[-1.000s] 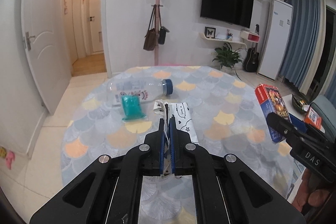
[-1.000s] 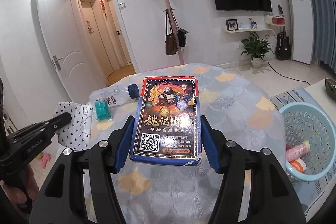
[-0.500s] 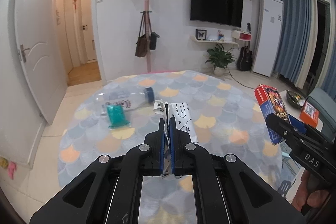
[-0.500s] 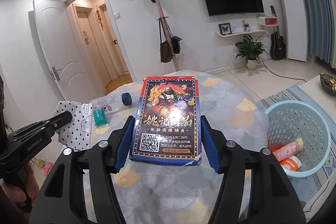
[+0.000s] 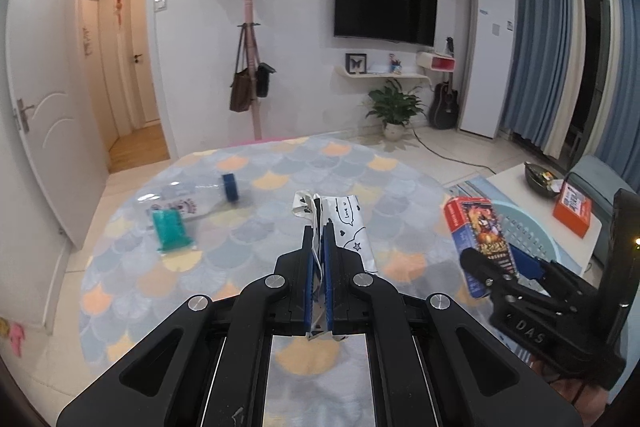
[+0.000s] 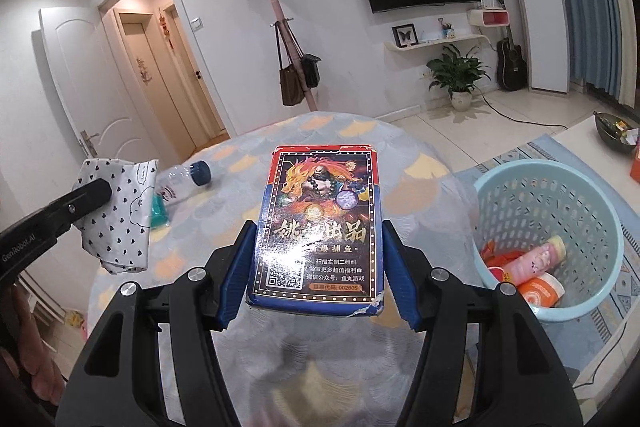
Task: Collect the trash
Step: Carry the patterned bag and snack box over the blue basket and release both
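Blue pads of the left gripper [image 5: 319, 227] are closed tight on a white patterned bag [image 5: 344, 223], lifted above the table [image 5: 280, 163]. The right gripper [image 6: 316, 227] clamps a card box [image 6: 320, 223] upright. At three o'clock of it stands the basket [image 6: 548, 187] on the floor. Farther, at ten o'clock, a bottle [image 5: 192, 197] and a green packet [image 5: 171, 229] lie on the table.

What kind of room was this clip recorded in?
Most likely a home living room: a wall-mounted TV, a coat stand with hanging bags, and a guitar beside a potted plant, behind a round cloth-covered table.
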The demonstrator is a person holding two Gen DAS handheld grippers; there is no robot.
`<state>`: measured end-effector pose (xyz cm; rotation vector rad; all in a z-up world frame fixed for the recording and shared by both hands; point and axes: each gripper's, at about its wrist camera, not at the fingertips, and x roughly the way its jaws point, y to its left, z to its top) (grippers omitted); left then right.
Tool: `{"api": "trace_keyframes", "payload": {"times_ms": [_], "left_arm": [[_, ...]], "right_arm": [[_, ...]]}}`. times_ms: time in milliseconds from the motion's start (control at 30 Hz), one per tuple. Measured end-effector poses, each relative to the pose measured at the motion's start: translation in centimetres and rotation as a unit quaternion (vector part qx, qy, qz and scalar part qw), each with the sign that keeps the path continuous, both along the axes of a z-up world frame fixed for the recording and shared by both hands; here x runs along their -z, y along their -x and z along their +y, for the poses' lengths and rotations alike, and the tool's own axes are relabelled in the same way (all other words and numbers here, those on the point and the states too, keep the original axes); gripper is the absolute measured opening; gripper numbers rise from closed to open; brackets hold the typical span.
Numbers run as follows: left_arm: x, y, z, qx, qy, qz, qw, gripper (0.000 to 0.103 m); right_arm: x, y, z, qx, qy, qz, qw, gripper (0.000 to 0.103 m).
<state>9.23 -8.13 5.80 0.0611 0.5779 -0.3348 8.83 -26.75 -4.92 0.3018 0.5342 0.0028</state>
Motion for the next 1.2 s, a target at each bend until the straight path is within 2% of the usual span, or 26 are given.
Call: {"api": "trace_keyframes", "payload": {"times_ms": [567, 800, 967, 1200], "left_arm": [[1.2, 0.0, -5.9, 0.047, -0.011, 0.011, 0.9988, 0.002], [1.5, -0.4, -9.0, 0.071, -0.019, 0.018, 0.9972, 0.002], [0.8, -0.4, -12.1, 0.103, -0.013, 0.015, 0.9945, 0.002], [0.5, -0.5, -19.4, 0.168, -0.017, 0.020, 0.9854, 0.002]], "right_arm": [[1.7, 0.7, -5.0, 0.048, 0.007, 0.015, 0.999, 0.057], [1.7, 1.6, -8.1, 0.078, -0.002, 0.005, 0.997, 0.057], [1.3, 4.0, -11.5, 0.123, -0.002, -0.007, 0.992, 0.057], [2.0, 8.1, -18.4, 0.200, -0.007, -0.006, 0.980, 0.057]]}}
